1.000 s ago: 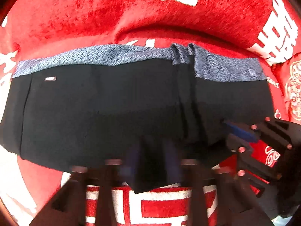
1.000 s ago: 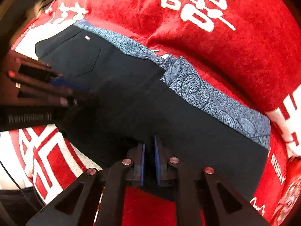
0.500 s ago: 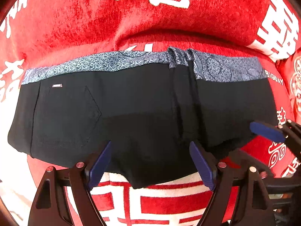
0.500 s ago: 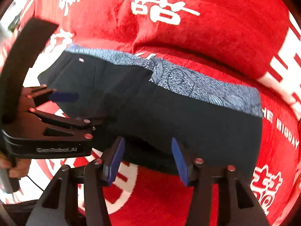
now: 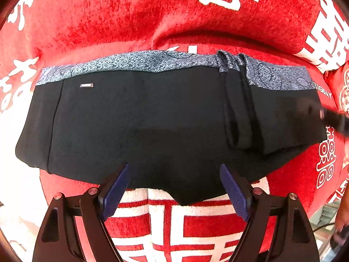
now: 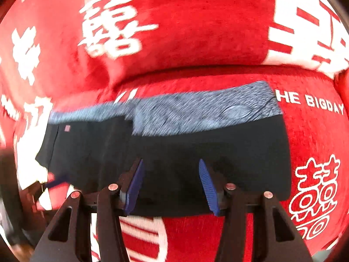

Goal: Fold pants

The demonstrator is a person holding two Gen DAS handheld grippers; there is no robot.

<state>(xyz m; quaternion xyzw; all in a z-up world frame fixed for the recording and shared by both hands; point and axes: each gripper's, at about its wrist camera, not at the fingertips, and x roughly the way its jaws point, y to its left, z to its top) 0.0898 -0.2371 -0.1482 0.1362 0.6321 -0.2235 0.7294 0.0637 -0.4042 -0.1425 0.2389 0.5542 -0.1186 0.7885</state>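
Left wrist view: the left gripper (image 5: 174, 191) hangs with its fingers spread wide and nothing between them. Just ahead of its tips lie the black pants (image 5: 152, 126), folded into a broad flat band on the red blanket (image 5: 98, 21), with the grey patterned waistband (image 5: 139, 62) along the far edge and a bunched ridge of fabric (image 5: 240, 109) ahead to the right.

Right wrist view, motion-blurred: the right gripper (image 6: 171, 187) is likewise spread and empty, its tips over the near hem of the pants (image 6: 218, 148); the waistband (image 6: 196, 113) runs beyond.

The cloth looks soft, light and limp, likely to sag and slide off a loose pinch. Both layers are best taken at an end edge.
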